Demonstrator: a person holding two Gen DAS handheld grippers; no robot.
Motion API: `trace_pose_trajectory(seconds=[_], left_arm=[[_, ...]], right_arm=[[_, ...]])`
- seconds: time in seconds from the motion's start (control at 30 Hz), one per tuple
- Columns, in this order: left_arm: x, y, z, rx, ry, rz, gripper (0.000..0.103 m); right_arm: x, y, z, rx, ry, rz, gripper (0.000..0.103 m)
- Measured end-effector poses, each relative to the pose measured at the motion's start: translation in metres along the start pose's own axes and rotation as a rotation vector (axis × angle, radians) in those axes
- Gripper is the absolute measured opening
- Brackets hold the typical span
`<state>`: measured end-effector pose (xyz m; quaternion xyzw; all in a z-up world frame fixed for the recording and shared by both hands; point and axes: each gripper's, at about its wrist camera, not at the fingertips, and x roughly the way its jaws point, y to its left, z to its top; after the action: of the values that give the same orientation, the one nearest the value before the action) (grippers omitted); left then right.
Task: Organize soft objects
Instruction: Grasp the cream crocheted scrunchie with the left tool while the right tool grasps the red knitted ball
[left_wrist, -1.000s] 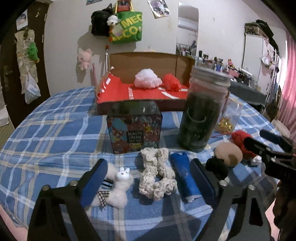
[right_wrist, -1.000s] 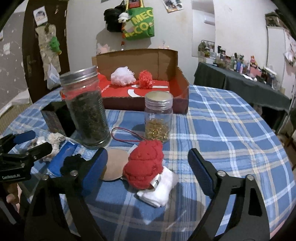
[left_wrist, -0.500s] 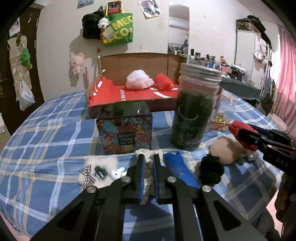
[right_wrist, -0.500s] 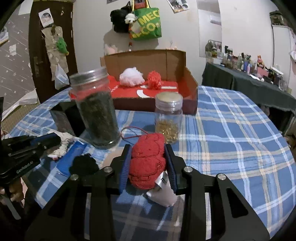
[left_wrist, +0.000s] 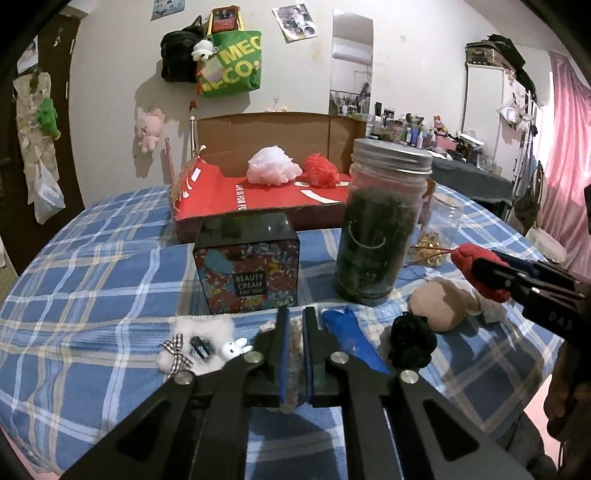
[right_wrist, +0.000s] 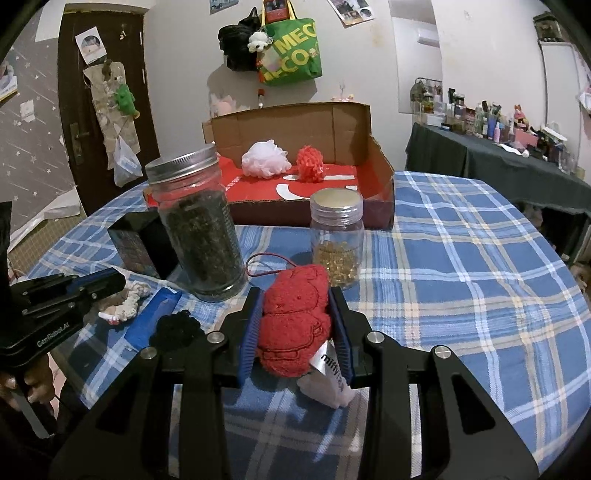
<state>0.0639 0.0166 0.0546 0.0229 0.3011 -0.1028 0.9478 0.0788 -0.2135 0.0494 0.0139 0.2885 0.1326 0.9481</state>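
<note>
My left gripper (left_wrist: 293, 325) is shut on a cream crocheted scrunchie (left_wrist: 294, 341), lifted slightly above the blue plaid table. My right gripper (right_wrist: 295, 306) is shut on a red plush toy (right_wrist: 293, 321) with a white tag; it also shows at the right of the left wrist view (left_wrist: 476, 271). The open cardboard box (right_wrist: 380, 173) with a red lining stands at the back and holds a white pouf (right_wrist: 264, 158) and a red pouf (right_wrist: 310, 168). A white fluffy clip with a bunny (left_wrist: 203, 345), a black scrunchie (left_wrist: 412, 341) and a beige plush (left_wrist: 437, 302) lie on the table.
A tall jar of dark leaves (right_wrist: 199, 229), a small jar of gold pieces (right_wrist: 338, 240) and a black beauty-cream box (left_wrist: 247, 260) stand between the grippers and the box. A blue tube (left_wrist: 351, 339) lies by the scrunchie. The plaid cloth (right_wrist: 461, 277) stretches to the right.
Both grippers went from open to shut, the left on the cream scrunchie and the right on the red plush. Both have since lifted their objects slightly.
</note>
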Motion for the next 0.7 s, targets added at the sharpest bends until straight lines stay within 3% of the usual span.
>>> trace_pose_trajectory(seconds=[0.07,0.1,0.13,0.27,0.4,0.7], left_arm=[[-0.001,0.0,-0.002,0.006,-0.004,-0.001,0.033],[-0.002,0.0,-0.003,0.007,-0.009,0.002,0.054],[-0.005,0.0,-0.004,0.006,-0.022,0.003,0.059],[-0.003,0.002,-0.008,0.026,-0.017,0.007,0.06],[0.003,0.005,-0.012,0.029,0.0,0.008,0.064],[0.007,0.001,-0.021,0.058,-0.007,0.022,0.068]], right_arm=[[0.0,-0.001,-0.002,0.004,0.006,0.004,0.034],[0.0,-0.001,-0.003,0.005,0.008,0.001,0.034],[0.001,-0.001,-0.004,0.004,0.009,-0.005,0.037],[0.003,-0.005,-0.01,0.011,0.026,-0.006,0.039],[0.006,-0.004,-0.016,-0.006,0.037,-0.022,0.057],[0.007,-0.005,-0.018,-0.027,0.021,-0.049,0.057]])
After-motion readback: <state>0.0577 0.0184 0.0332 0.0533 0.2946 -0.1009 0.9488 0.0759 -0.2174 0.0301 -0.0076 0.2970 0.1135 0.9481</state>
